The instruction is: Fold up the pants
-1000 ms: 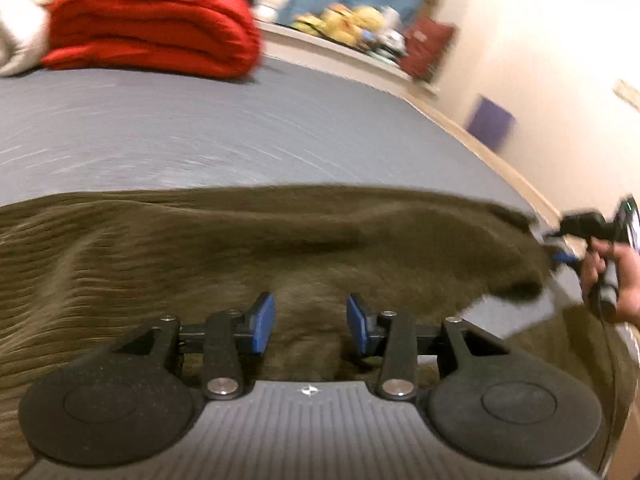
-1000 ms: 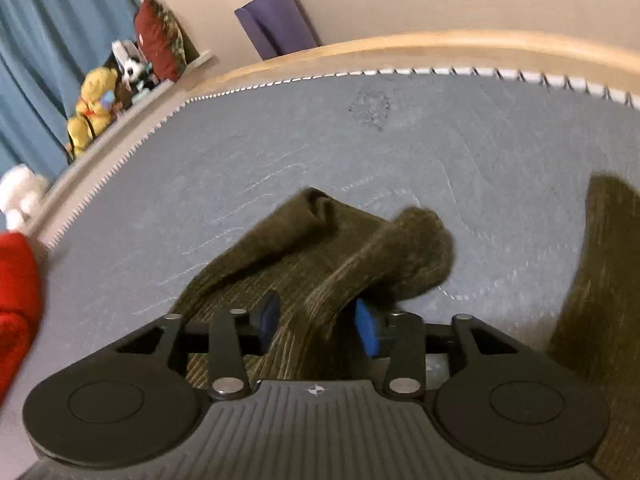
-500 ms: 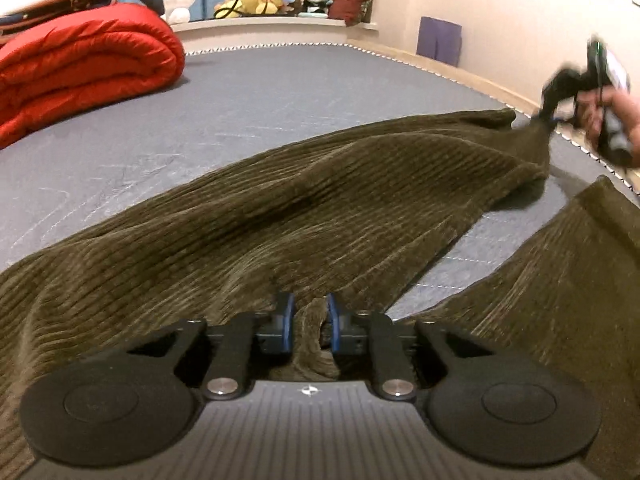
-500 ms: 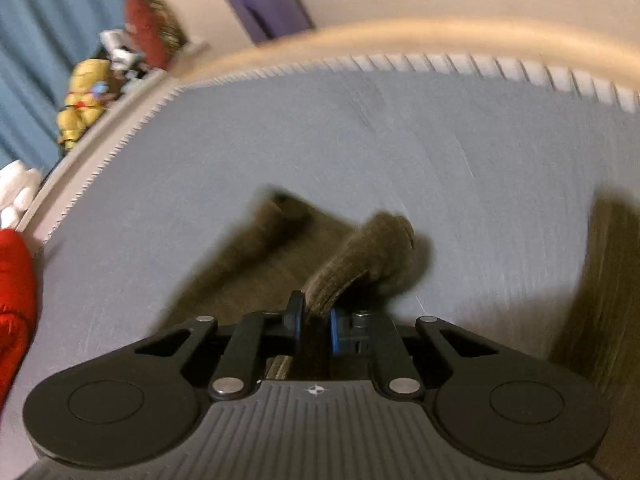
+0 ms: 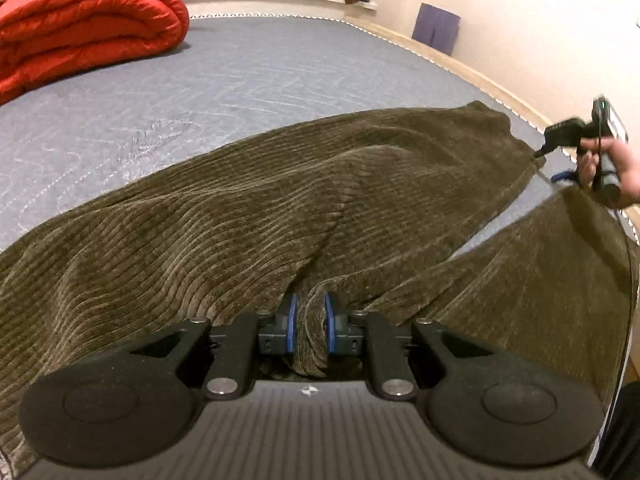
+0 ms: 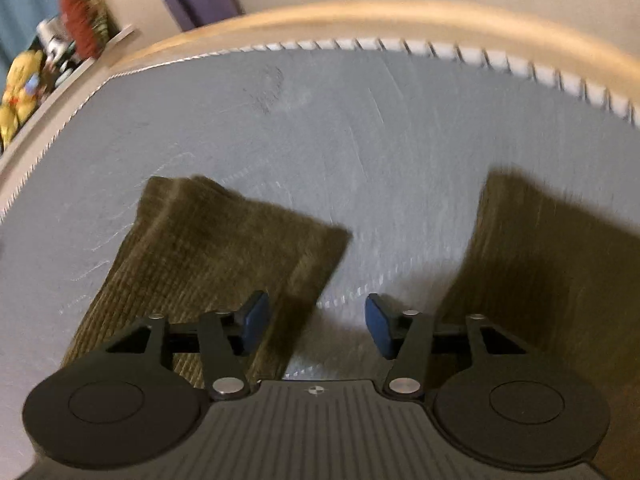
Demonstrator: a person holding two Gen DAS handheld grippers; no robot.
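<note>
Left gripper (image 5: 308, 322) fingers pinch a fold of the olive pants (image 5: 280, 208) spread on the bed (image 5: 240, 64); right gripper (image 6: 316, 322), fingers spread, hovers at 3 o'clock; a one-sided pull could bunch the fabric.

Left hand-held gripper (image 5: 308, 322): low and level, blue pads pressed close together, a ridge of corduroy pants (image 5: 280, 208) pinched between them.

Right hand-held gripper (image 6: 312, 322): blue pads spread wide apart, nothing between them, held above the bed. Seen from the left wrist view, the person's right hand (image 5: 612, 168) grips its handle.
</note>
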